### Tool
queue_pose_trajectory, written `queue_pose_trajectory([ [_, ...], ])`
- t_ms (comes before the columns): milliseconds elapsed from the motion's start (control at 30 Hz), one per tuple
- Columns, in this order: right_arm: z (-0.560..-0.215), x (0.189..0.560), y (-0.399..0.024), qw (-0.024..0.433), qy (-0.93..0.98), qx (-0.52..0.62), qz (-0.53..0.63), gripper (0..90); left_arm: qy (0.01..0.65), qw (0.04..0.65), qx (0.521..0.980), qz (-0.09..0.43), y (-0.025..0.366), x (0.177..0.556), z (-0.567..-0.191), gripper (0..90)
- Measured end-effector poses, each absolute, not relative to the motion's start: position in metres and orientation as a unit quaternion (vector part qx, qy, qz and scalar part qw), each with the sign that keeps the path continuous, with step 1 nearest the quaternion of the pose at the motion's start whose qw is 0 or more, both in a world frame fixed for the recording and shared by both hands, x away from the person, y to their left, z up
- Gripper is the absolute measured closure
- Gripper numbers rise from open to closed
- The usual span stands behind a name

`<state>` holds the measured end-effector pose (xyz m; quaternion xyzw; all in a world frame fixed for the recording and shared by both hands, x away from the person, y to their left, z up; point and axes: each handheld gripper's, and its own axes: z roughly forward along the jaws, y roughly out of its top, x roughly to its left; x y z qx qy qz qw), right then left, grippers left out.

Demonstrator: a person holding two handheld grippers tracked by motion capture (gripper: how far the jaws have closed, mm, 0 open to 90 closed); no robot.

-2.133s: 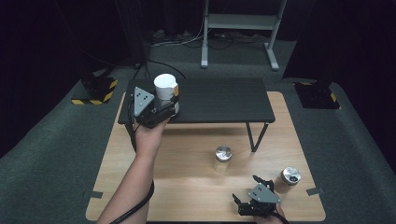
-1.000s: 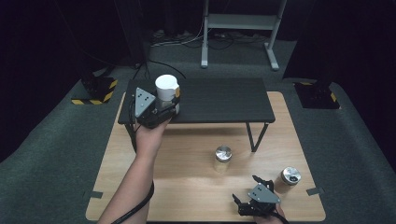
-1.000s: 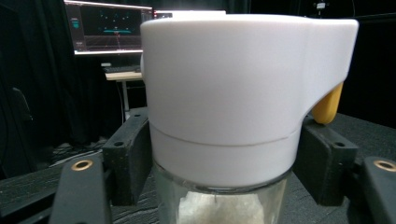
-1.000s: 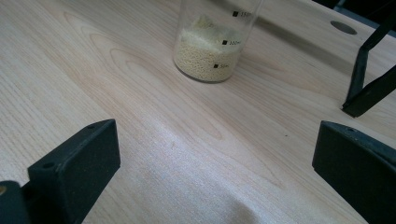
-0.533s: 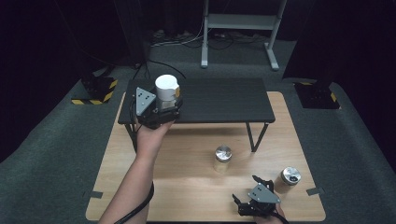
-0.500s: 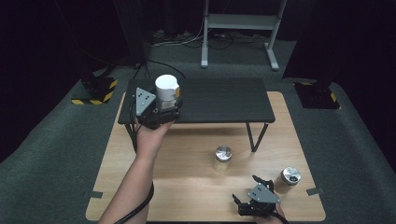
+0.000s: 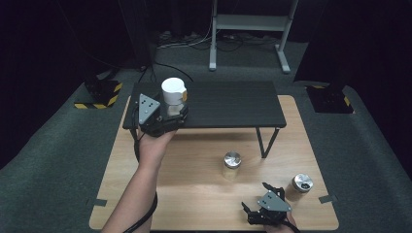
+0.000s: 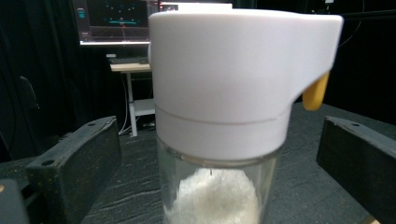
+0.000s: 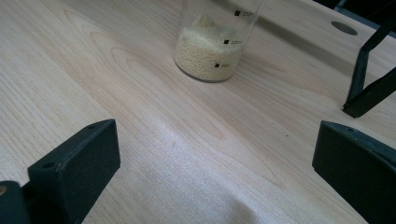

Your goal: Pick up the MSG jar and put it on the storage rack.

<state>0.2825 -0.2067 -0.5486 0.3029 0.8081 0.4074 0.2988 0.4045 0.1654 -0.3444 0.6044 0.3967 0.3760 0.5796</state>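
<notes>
On the left end of the low black shelf (image 7: 228, 104), which stands on the wooden table (image 7: 160, 194), the white-capped jar (image 7: 173, 93) sits upright, its long axis vertical and its broad white cap on top; a small yellow tab (image 8: 315, 91) juts from under the cap's overhang, to the right in the left gripper view; through the clear glass below the cap a heap of white powder shows; the left gripper (image 7: 167, 112) is at the shelf's near left corner with the jar between its jaws, which have just been opening and now stand wide, a clear gap on each side of the glass in the left gripper view, so neither pad presses on it; near the table's front edge, well apart from the shelf, the right gripper (image 7: 253, 201) hangs low over the wood with its jaws spread wide and nothing between them; ahead of it in the right gripper view stands a glass jar of pale grains (image 9: 212, 39), upright, with printed measuring marks on its wall; the high view shows this steel-lidded jar near the table's middle, and a second steel-lidded jar (image 7: 302, 183) just to the right of the right gripper.
</notes>
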Motion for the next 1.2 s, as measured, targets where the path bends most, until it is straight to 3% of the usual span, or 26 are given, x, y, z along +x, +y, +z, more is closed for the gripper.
queue_pose_trajectory([
  [1200, -0.549, 0.282, -0.205, 0.302, 0.81, 0.299, 0.403, 0.0, 0.388, 0.582, 0.605, 0.38, 0.186, 0.347, -0.369, 0.3],
])
